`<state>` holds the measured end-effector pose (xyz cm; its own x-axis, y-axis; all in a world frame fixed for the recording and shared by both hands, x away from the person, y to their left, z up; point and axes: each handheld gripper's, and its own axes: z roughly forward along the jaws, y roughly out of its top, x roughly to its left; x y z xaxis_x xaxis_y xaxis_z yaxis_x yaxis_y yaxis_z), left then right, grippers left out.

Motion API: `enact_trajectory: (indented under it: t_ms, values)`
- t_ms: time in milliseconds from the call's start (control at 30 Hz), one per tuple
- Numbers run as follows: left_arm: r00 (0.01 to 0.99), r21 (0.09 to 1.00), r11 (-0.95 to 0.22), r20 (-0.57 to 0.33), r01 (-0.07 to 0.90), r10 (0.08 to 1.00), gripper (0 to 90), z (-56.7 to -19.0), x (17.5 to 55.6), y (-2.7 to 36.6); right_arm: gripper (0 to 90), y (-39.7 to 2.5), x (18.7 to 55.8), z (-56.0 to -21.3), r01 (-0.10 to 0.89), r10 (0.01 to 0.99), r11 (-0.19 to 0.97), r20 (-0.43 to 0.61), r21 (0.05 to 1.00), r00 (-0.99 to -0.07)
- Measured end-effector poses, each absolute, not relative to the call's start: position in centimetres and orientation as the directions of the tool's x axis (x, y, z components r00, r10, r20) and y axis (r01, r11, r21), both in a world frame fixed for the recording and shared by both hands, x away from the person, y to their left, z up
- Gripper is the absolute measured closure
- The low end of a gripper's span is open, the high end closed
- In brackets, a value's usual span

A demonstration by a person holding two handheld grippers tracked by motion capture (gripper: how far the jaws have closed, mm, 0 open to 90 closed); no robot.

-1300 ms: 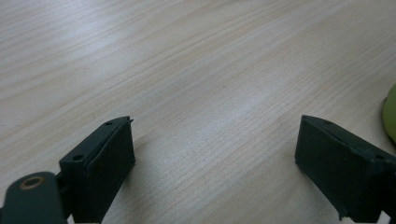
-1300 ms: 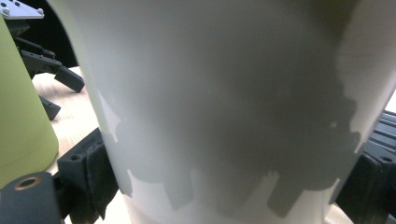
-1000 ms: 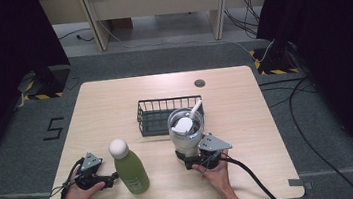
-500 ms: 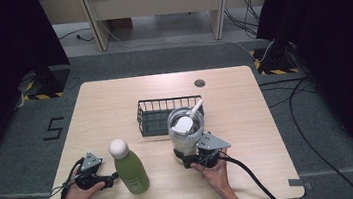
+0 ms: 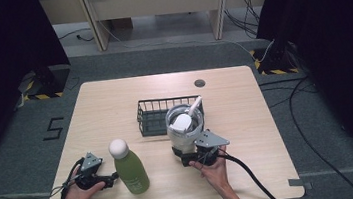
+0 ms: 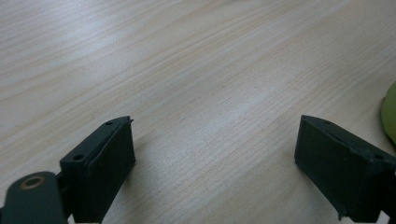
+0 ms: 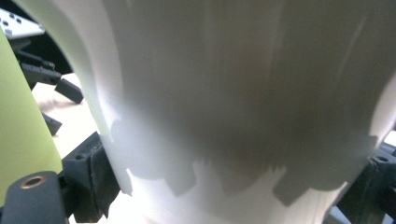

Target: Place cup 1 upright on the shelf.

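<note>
1 grasp looks made: the right gripper (image 5: 191,154) has its fingers clamped on the white blender jar (image 5: 184,129) standing just before the wire basket (image 5: 153,113), while the left gripper (image 5: 110,178), fingers spread on nothing, waits beside the green bottle (image 5: 130,169) on the counter (image 5: 114,96).

**A pale wooden counter in a dark-curtained room**

The counter (image 5: 115,106) has a light wood-grain top with rounded corners and a small round dark grommet (image 5: 200,82) near its far edge. It stands on grey carpet (image 5: 170,60), where a "5" (image 5: 53,128) is marked in dark tape to the left. Black curtains (image 5: 2,44) hang on both sides. Weighted stand bases with yellow-black hazard tape (image 5: 38,95) sit at the foot of each curtain. Beyond the counter stands light wooden furniture (image 5: 153,1) with upright legs, and black cables (image 5: 299,90) trail over the floor at the right. Lighting is even and soft.
</note>
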<state>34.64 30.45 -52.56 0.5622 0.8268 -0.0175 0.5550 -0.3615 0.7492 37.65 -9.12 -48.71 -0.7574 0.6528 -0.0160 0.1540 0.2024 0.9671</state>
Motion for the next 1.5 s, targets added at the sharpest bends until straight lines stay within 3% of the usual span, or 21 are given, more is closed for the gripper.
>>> enact_trajectory:
  t_ms: [1500]
  values:
    - [0.564,0.748,-0.363,-0.018,0.555,0.825,11.3,-52.6,34.7,30.5,11.7,-10.0,41.9,-38.3,0.144,0.694,0.212,-0.045,0.967,-0.719]
